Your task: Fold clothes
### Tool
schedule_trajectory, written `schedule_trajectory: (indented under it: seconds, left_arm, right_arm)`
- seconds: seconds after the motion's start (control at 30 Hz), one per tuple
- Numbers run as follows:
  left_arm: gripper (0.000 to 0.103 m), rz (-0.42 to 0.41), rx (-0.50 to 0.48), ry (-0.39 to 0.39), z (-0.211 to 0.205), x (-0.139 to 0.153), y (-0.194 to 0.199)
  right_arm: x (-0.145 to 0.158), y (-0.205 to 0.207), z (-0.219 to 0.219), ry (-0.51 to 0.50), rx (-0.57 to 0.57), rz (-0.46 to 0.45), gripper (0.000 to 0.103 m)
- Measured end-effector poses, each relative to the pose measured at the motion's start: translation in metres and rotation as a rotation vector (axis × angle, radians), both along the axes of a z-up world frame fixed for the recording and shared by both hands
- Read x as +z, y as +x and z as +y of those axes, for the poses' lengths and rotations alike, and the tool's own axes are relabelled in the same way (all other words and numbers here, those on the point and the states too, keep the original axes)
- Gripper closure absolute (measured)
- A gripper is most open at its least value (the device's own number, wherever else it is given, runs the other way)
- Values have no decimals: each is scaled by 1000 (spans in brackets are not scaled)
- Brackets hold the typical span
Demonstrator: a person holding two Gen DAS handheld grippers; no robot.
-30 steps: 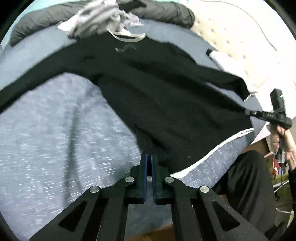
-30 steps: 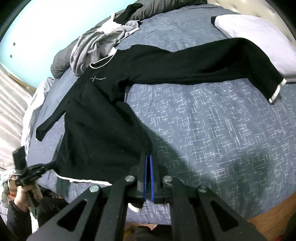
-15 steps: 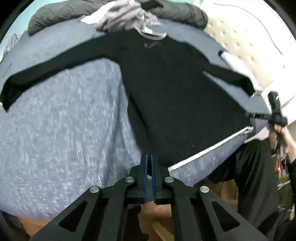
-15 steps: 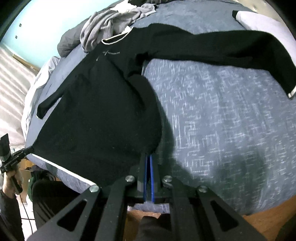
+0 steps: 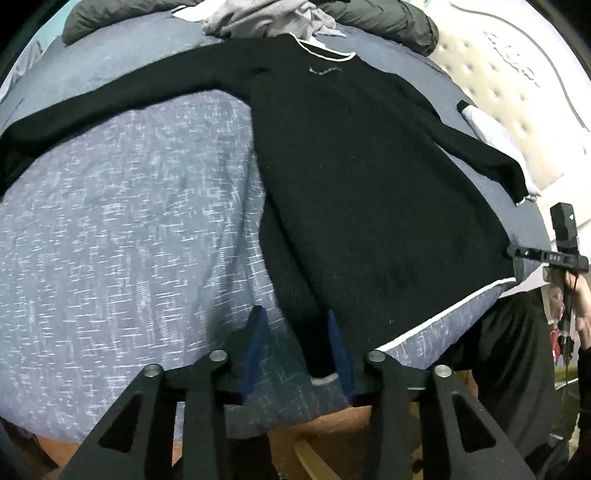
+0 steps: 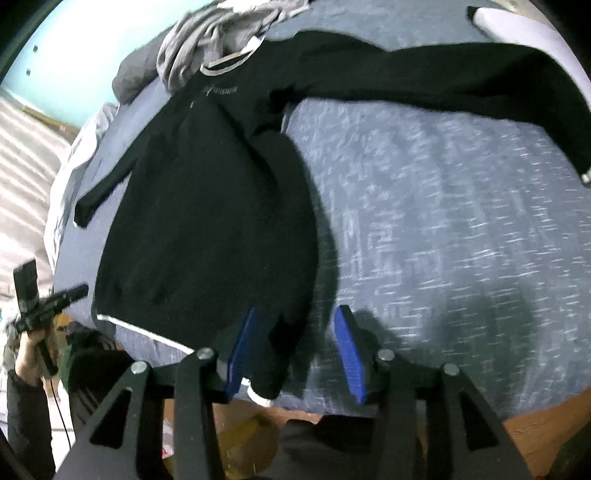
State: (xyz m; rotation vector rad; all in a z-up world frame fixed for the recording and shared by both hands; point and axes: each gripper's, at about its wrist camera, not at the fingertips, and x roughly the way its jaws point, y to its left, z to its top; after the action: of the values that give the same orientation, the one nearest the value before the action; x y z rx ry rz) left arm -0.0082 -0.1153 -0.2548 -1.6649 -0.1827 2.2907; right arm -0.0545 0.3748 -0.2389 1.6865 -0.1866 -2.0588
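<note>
Sweater (image 5: 362,177) lies flat on bed (image 5: 129,229), both tools spread.

The grey clothes pile (image 5: 273,18) is cut off by the top edge of the left wrist view, so its far side is unseen. The sweater (image 5: 362,177) hides its left cuff at that view's left edge. In the right wrist view the bedspread (image 6: 443,221) is motion-blurred, and the chest lettering (image 6: 219,89) is too small to read. The pillow (image 6: 517,22) runs out of frame.
</note>
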Motion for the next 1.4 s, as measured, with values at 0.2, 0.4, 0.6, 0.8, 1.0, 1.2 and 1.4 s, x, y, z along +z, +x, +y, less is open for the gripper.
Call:
schedule_trajectory:
  seconds: [0.2,0.4,0.6,0.8,1.0,1.2,1.4]
  left_arm:
    - [65,-32,-11,-3,8,-14,-9]
    - [100,-48,-33,-36,14,-21,-8]
    - [99,-29,-33,-63,8,-10,-7]
    - [94,33,9,-69,-11,24,-33]
    - [60,120,75,-60,-35,56,-90]
    - [57,179,84,-83,-42,63,-169]
    - [53,185,51,-117,-39,40,-249]
  right_arm:
    - [-9,3,2,-22,5,-4,86]
    - [-1,1,21,8,-42,40,101]
    - [-1,4,22,39,-3,27,101]
    - [25,-9,26,15,-7,60,95]
    - [66,-55,31,-20,-69,174,69]
    - [71,-124,17,3,-77,236,61]
    - [59,-203,-4,14,-67,257,60]
